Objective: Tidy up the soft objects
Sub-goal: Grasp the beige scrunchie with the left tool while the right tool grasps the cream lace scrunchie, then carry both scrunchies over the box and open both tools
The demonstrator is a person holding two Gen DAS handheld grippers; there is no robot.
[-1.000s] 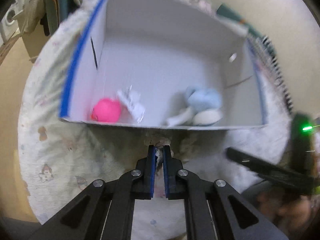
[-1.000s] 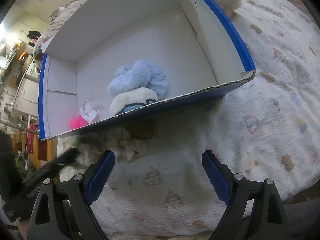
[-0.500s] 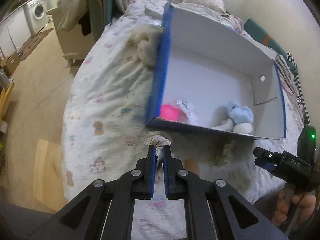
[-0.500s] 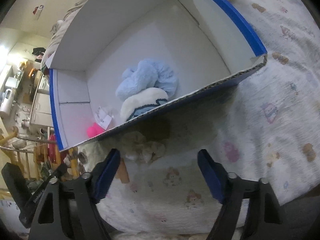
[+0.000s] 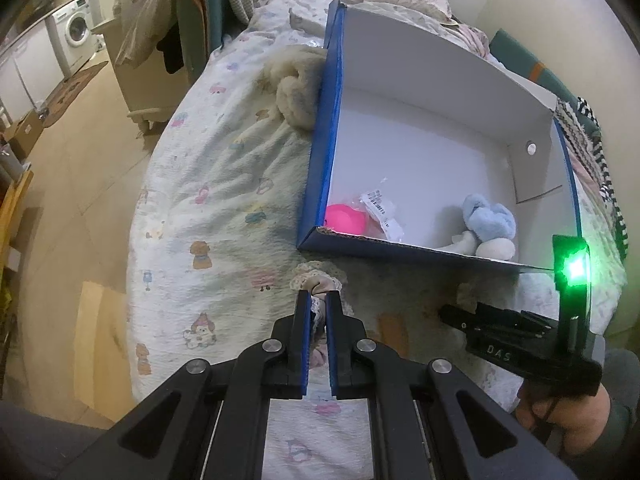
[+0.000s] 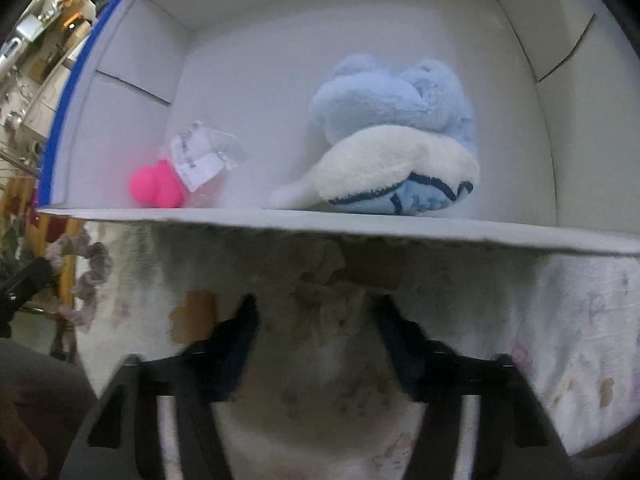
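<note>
A frilly scrunchie [image 5: 316, 280] is pinched in the clenched left gripper [image 5: 318, 300] above the bedspread [image 5: 208, 184], just before the box [image 5: 320, 184]. The right gripper [image 6: 316, 312] has just been closing around a pale cloth lump [image 6: 328, 300] there; whether its pads touch it I cannot tell. In the box lie a blue plush toy [image 6: 396, 100] and a pink ball [image 6: 156, 188].

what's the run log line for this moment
left tongs: shut on frilly scrunchie | right tongs: open, closing over pale scrunchie on bedspread | box: blue plush, pink ball
</note>
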